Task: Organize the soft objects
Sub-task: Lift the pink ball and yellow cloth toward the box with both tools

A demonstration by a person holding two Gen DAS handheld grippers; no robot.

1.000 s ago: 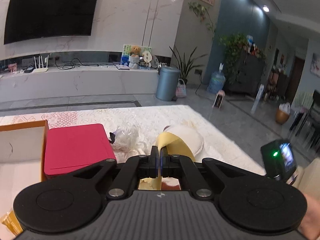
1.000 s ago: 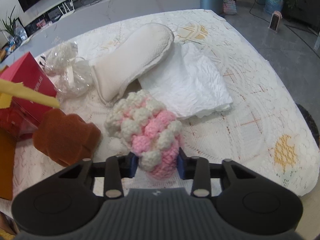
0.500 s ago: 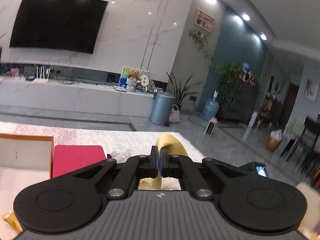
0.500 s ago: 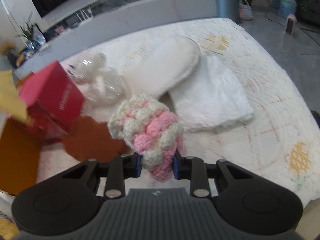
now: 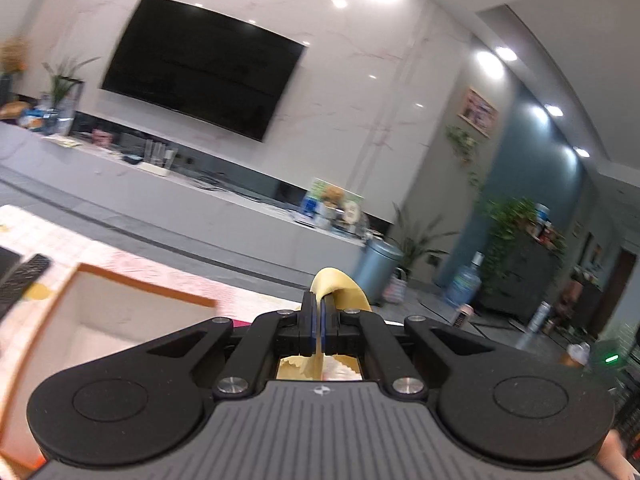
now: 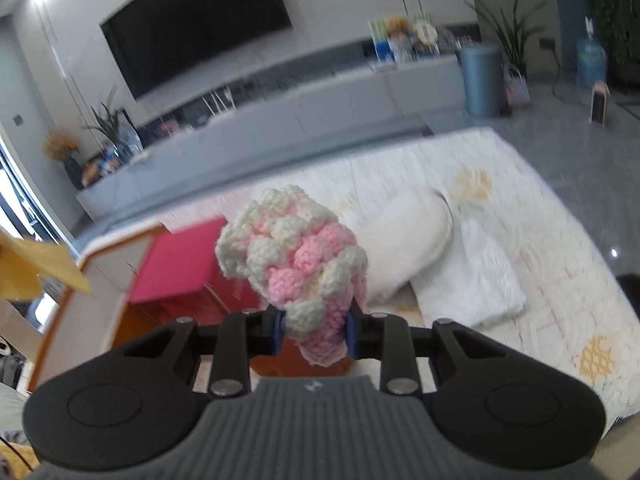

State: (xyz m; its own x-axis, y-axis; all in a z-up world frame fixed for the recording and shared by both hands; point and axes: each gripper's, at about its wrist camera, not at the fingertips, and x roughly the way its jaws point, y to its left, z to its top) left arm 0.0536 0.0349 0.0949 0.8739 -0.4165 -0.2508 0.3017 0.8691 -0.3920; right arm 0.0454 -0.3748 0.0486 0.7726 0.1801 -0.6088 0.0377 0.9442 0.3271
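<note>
Right wrist: knobbly pink-and-cream crochet piece point(image 6: 296, 264), soft and rounded, pinched in right gripper point(image 6: 315, 330), lifted over lace-covered table point(image 6: 568, 280) near open box point(image 6: 100, 280). Left wrist: thin yellow sheet point(image 5: 334, 282), curled over, clamped flat in nearly closed left gripper point(image 5: 319, 322), beside box rim point(image 5: 148, 282).

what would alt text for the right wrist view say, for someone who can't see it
The right gripper is shut on a pink and cream crocheted piece, held above a table with a lace cloth. Behind it lie a white slipper and folded white towel, with a red box and open orange-rimmed box to the left.
</note>
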